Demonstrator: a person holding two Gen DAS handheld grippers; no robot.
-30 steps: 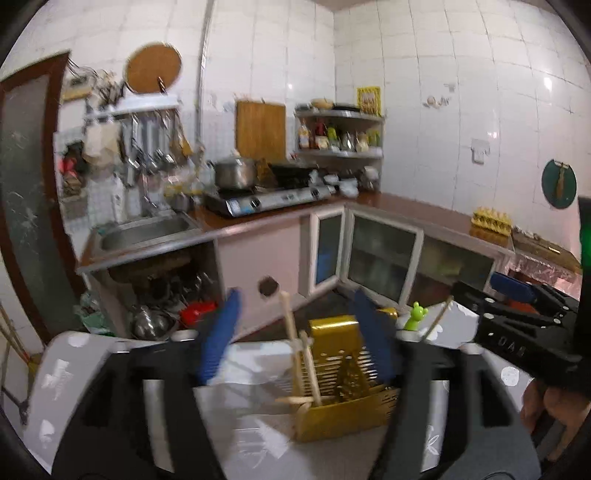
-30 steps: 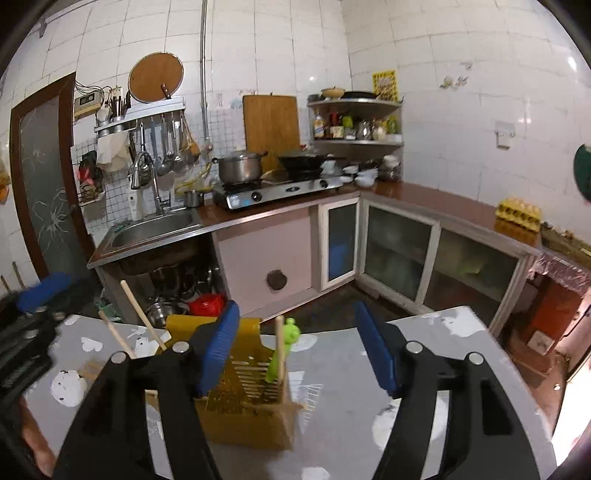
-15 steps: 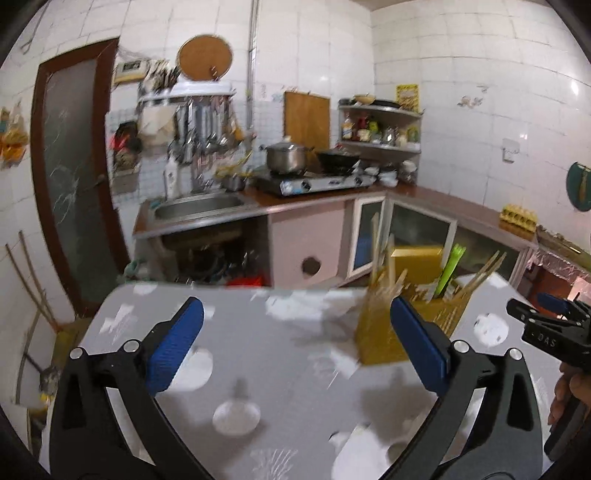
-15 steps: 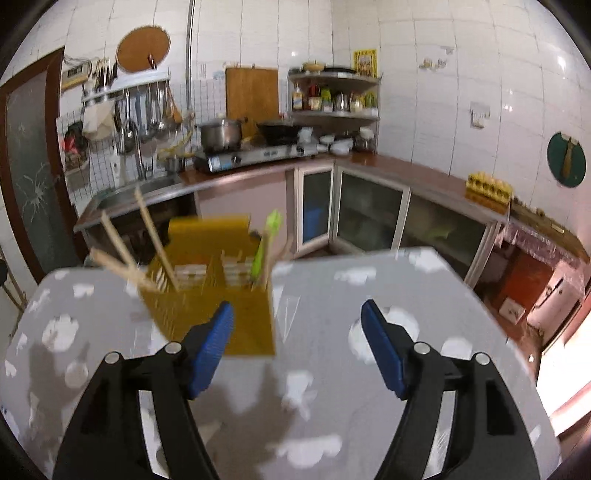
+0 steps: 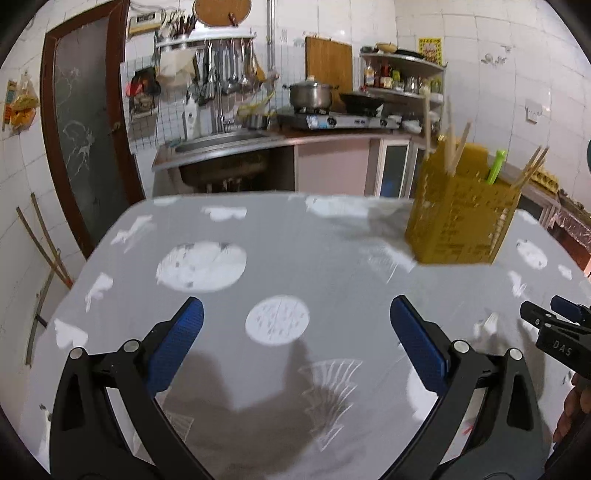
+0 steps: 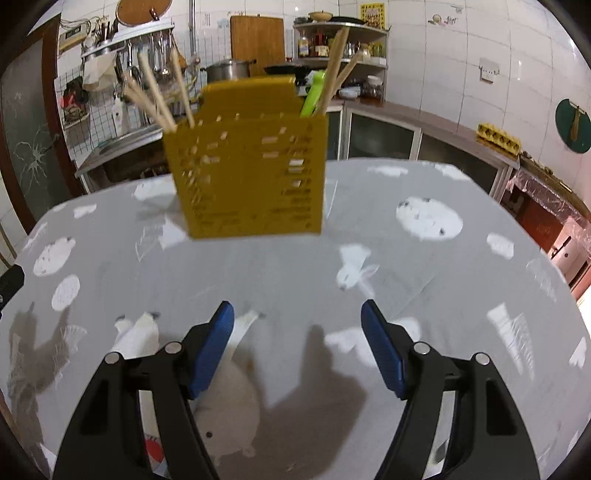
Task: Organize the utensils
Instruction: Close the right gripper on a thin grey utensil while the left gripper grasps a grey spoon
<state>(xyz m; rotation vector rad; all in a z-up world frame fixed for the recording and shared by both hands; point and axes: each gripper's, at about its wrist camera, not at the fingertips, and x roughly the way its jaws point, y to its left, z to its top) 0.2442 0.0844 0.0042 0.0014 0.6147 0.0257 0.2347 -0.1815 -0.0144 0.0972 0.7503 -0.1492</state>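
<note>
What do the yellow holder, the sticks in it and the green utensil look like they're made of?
Holder: probably molded plastic, matte yellow, with rows of punched slots in its walls. Sticks: likely wood or bamboo, pale tan, thin and straight; they look like chopsticks. Green utensil: seemingly plastic, bright lime and smooth; only its top shows, and the blur leaves the finish uncertain.

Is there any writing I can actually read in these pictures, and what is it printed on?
"DAS": white letters on the black body of the right gripper, seen at the edge of the left camera view.
Yellow poster on the wall above the corner shelf: printed, but too small to read.
Bottles on the shelf: labels too blurred to read.
Yellow utensil holder: no writing visible, only slots.
</note>
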